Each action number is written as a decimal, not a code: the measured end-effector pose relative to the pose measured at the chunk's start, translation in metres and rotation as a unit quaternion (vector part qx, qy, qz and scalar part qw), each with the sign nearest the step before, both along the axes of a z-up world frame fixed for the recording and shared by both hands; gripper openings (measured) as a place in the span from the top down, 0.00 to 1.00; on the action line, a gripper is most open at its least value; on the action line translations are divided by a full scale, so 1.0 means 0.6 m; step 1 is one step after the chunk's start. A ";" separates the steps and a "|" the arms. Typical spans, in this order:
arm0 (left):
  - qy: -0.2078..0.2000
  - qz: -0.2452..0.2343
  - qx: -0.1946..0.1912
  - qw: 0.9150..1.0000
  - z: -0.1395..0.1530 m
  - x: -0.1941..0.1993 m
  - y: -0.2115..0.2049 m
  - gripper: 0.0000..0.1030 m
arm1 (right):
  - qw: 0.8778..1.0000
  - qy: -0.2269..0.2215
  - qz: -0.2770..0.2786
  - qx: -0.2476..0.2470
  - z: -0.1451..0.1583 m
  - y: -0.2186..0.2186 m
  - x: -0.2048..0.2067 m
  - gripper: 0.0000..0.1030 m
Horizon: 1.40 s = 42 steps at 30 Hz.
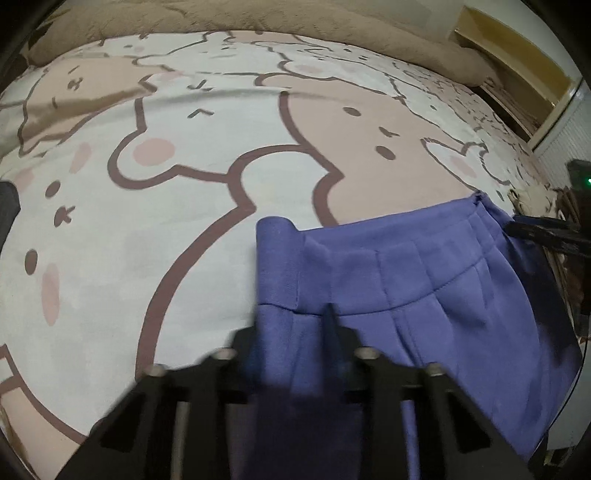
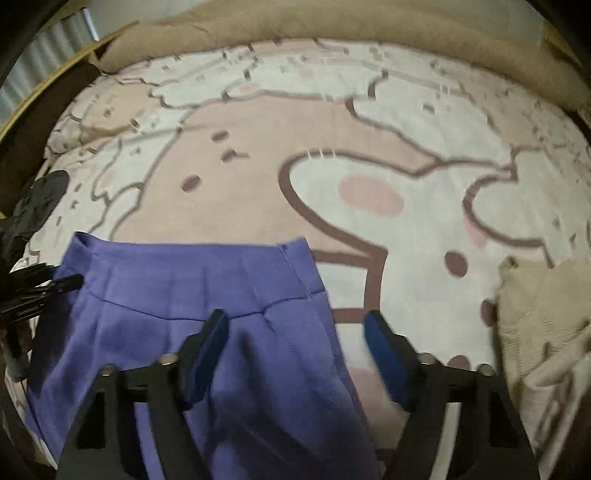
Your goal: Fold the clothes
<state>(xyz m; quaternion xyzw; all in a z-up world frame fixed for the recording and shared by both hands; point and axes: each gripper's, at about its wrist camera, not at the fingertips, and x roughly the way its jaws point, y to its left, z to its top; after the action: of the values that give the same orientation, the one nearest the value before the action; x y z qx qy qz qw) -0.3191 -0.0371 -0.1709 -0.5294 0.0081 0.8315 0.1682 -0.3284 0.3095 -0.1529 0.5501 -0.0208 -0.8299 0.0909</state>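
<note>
Purple trousers on the bed, a tool at each side of the waistband

The purple trousers [image 1: 424, 280] lie waistband-up on the bed sheet [image 1: 166, 229] printed with cartoon animals. The left tool [image 1: 291, 332] is over their left edge with cloth between its fingers; I cannot tell whether it pinches. The right tool [image 2: 295, 328] is spread wide across their right edge, gripping nothing. A beige knit garment [image 2: 535, 332] lies to the right, a tan blanket [image 2: 332, 22] behind
</note>
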 end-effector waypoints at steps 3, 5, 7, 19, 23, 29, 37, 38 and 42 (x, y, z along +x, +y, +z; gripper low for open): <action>0.005 0.007 0.002 1.000 0.007 -0.003 0.000 0.92 | 0.999 -0.028 -0.011 -0.014 -0.025 0.007 -0.008 0.58; 0.006 0.020 0.007 1.000 0.011 -0.011 -0.009 0.92 | 0.999 -0.031 -0.010 -0.017 -0.028 0.001 -0.005 0.72; 0.005 0.033 0.010 0.999 0.015 -0.022 -0.017 0.92 | 1.000 -0.017 -0.002 -0.004 -0.018 -0.009 0.000 0.81; 0.106 0.018 -0.171 0.979 0.051 -0.062 0.057 0.81 | 0.998 0.049 -0.030 0.006 0.013 -0.003 -0.035 0.86; 0.138 0.001 -0.278 0.951 0.023 -0.045 0.087 0.74 | 0.997 0.034 -0.050 0.052 -0.020 -0.003 -0.038 0.20; 0.163 0.012 -0.327 0.931 0.037 -0.023 0.076 0.72 | 0.992 0.068 -0.100 0.039 0.028 0.055 0.007 0.19; 0.261 0.029 -0.207 0.942 0.161 0.092 0.054 0.58 | 0.988 0.095 -0.123 -0.010 0.116 0.131 0.169 0.19; 0.262 0.028 -0.181 0.948 0.173 0.110 0.051 0.55 | 0.988 0.095 -0.123 -0.011 0.120 0.136 0.196 0.19; 0.235 0.017 -0.098 0.967 0.196 0.181 0.058 0.30 | 0.986 0.101 -0.132 -0.021 0.119 0.155 0.288 0.19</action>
<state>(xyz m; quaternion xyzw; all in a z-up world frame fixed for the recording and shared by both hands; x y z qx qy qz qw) -0.2103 -0.0025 -0.0532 -0.3335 0.1197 0.9304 0.0943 -0.1555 0.4023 -0.0816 0.4535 -0.1009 -0.8855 -0.0064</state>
